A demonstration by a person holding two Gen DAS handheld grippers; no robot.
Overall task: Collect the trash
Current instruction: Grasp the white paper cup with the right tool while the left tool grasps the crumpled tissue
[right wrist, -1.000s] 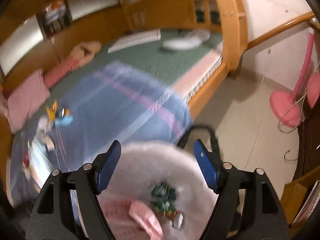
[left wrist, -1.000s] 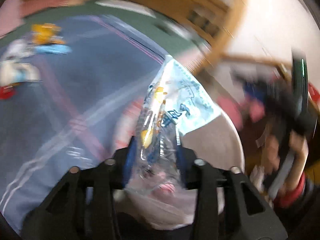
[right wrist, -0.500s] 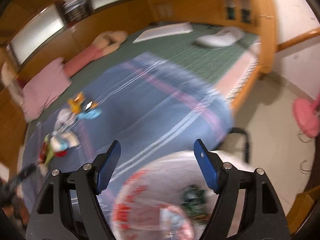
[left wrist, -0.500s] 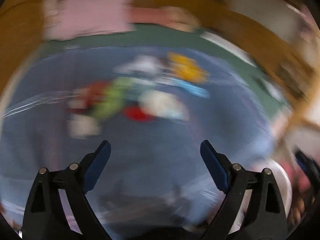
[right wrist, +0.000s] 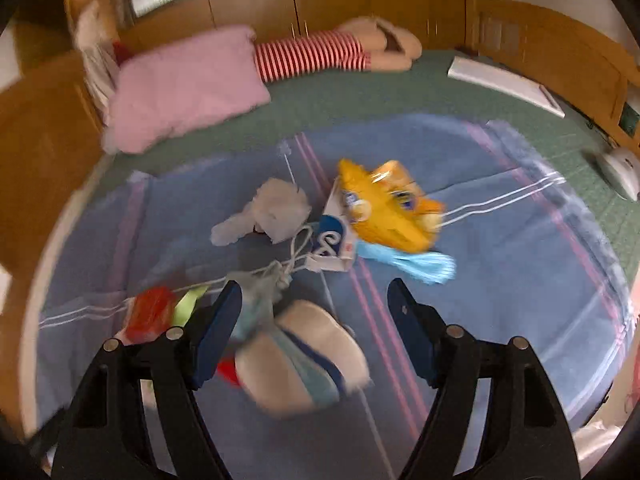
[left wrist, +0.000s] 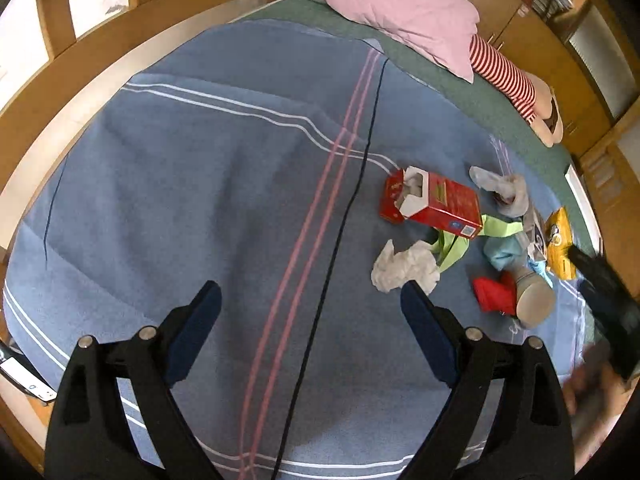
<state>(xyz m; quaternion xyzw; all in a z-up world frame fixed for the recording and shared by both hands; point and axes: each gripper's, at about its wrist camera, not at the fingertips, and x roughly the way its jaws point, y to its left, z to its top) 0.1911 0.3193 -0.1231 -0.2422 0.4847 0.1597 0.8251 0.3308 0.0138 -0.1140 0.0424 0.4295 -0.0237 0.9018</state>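
Trash lies in a heap on the blue blanket [left wrist: 208,184]. In the left wrist view I see a torn red carton [left wrist: 434,202], a crumpled white tissue [left wrist: 404,266], a green strip [left wrist: 454,246], a red wrapper [left wrist: 494,294] and a yellow snack bag [left wrist: 560,240]. My left gripper [left wrist: 310,304] is open and empty, left of the tissue. My right gripper [right wrist: 314,304] is open and empty above a white and blue wrapper [right wrist: 300,354]. The yellow snack bag [right wrist: 388,204], a light blue mask [right wrist: 416,262] and a white tissue [right wrist: 276,210] lie just beyond it.
A pink pillow [left wrist: 404,12] and a striped plush toy [left wrist: 512,80] lie at the bed's head on the green sheet [right wrist: 360,92]. A wooden bed frame [left wrist: 60,80] rims the bed. The right gripper's body [left wrist: 608,304] shows at the right edge.
My left gripper has let go of the clear plastic wrapper and swung from the bin to the bed. My right gripper moved from above the white bin to over the trash heap.
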